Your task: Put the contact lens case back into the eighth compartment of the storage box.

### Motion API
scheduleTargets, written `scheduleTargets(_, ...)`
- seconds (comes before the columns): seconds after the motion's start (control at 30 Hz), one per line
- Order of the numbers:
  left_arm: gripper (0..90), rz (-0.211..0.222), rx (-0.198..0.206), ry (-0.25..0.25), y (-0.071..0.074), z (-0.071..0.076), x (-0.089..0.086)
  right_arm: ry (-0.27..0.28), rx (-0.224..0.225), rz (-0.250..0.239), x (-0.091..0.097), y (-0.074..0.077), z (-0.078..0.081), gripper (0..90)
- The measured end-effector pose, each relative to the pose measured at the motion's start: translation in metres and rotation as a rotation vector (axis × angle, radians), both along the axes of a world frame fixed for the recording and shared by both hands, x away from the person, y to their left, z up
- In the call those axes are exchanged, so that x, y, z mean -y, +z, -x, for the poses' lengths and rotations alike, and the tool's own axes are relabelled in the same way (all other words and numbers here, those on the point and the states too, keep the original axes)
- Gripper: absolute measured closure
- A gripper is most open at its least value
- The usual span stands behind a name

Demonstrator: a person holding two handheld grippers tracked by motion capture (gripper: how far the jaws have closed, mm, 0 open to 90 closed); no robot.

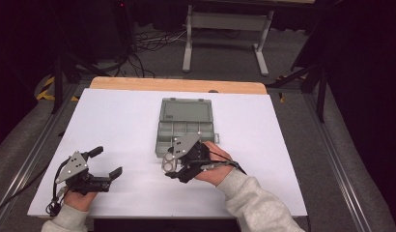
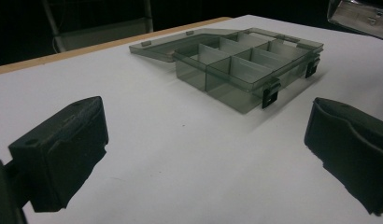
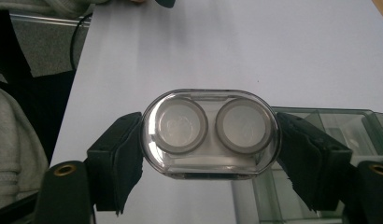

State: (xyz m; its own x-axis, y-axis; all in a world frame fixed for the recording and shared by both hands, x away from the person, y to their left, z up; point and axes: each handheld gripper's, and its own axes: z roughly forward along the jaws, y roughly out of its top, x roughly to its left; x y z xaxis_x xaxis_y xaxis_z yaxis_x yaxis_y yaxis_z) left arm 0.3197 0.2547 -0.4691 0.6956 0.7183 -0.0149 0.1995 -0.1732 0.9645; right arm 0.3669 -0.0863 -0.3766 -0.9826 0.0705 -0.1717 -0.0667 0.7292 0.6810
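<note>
Your right tool [image 3: 210, 140] is closed on a small clear case [image 3: 210, 133] with two round white lids. Its two black pads press on the short ends of the case, one on each side. In the high view you hold this right tool [image 1: 171, 164] just above the counter [image 1: 123, 121], at the near left corner of the compartment box [image 1: 185, 126], and the case [image 1: 169, 163] sits at its tip.

The compartment box [image 2: 245, 70] is grey and see-through. It stands on the white counter [image 2: 180, 154] with its lid folded back flat behind it. Its dividers and two dark latches on the front wall are visible in the left gripper view.

Your left tool [image 1: 105, 162] rests on the counter, well apart from the box, at the near left. Its jaws stand wide open with nothing between them.
</note>
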Motion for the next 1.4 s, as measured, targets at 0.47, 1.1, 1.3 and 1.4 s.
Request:
scheduleTargets(0.47,0.5,-0.003,0.001,-0.001,0.000,0.000,0.000,-0.047,0.015,0.002,0.018,0.008,-0.009,26.3)
scheduleTargets(1.1,0.6,-0.003,-0.001,0.002,0.000,0.000,0.000,-0.128,0.028,-0.014,0.050,0.017,-0.022,26.3)
scheduleTargets(1.3,0.6,-0.002,-0.001,0.003,0.000,0.000,0.000,-0.147,0.030,-0.020,0.056,0.018,-0.025,26.3)
scheduleTargets(1.4,0.5,-0.002,-0.001,0.003,0.000,0.000,0.000,-0.157,0.032,-0.022,0.060,0.019,-0.027,26.4)
